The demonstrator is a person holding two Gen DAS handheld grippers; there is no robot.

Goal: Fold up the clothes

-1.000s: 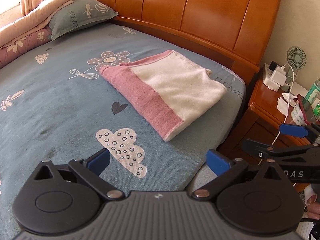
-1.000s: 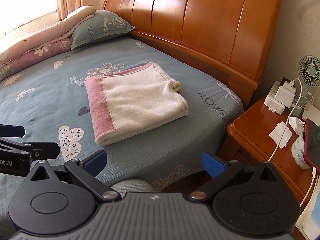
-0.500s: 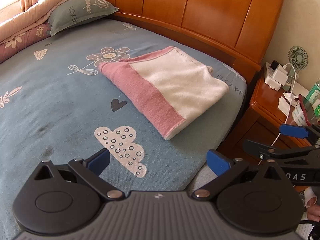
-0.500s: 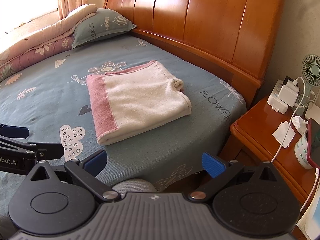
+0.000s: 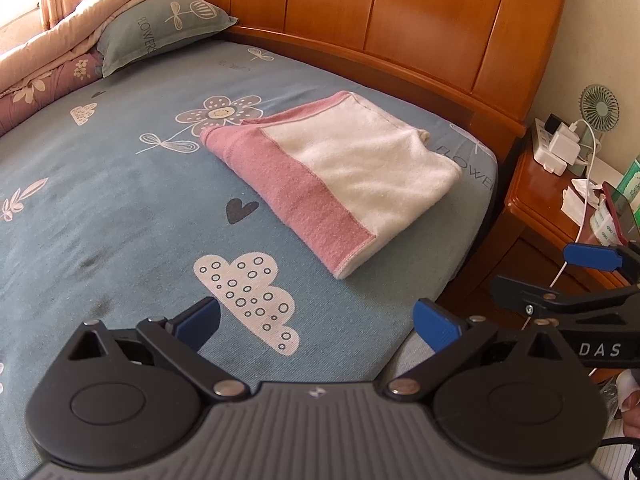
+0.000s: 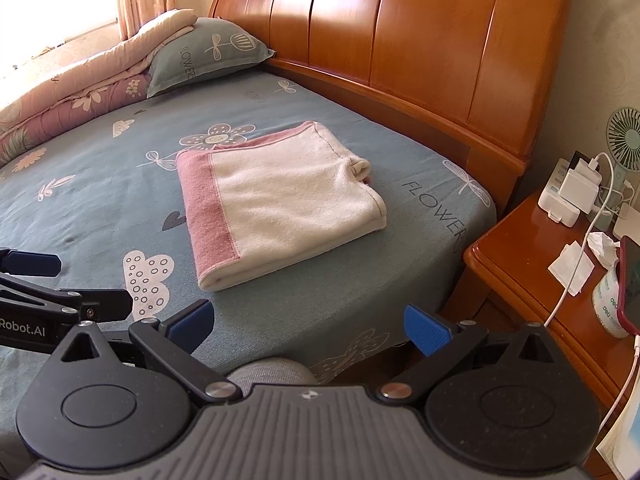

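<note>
Towel: a folded white towel (image 5: pixel 360 172) with a pink border lies flat on the bed (image 5: pixel 120 208), near the corner by the headboard (image 5: pixel 400 20) and the nightstand (image 6: pixel 532 264); nothing touches it.
Left gripper: the left gripper (image 5: pixel 316 320) is held above the bed's near edge, well short of the towel, jaws spread wide and empty.
Right gripper: the right gripper (image 6: pixel 306 324) is beside it on the nightstand side, jaws likewise wide apart, holding nothing.
Bedding: blue-grey sheet printed with flowers, hearts and clouds; a matching pillow (image 6: pixel 204 54) and a rolled quilt (image 6: pixel 76 92) sit at the far side.
Nightstand: a white charger block (image 6: pixel 572 188) with cables, crumpled tissue (image 6: pixel 572 264), a red phone (image 6: pixel 628 284) and a small green fan (image 5: pixel 600 108).
</note>
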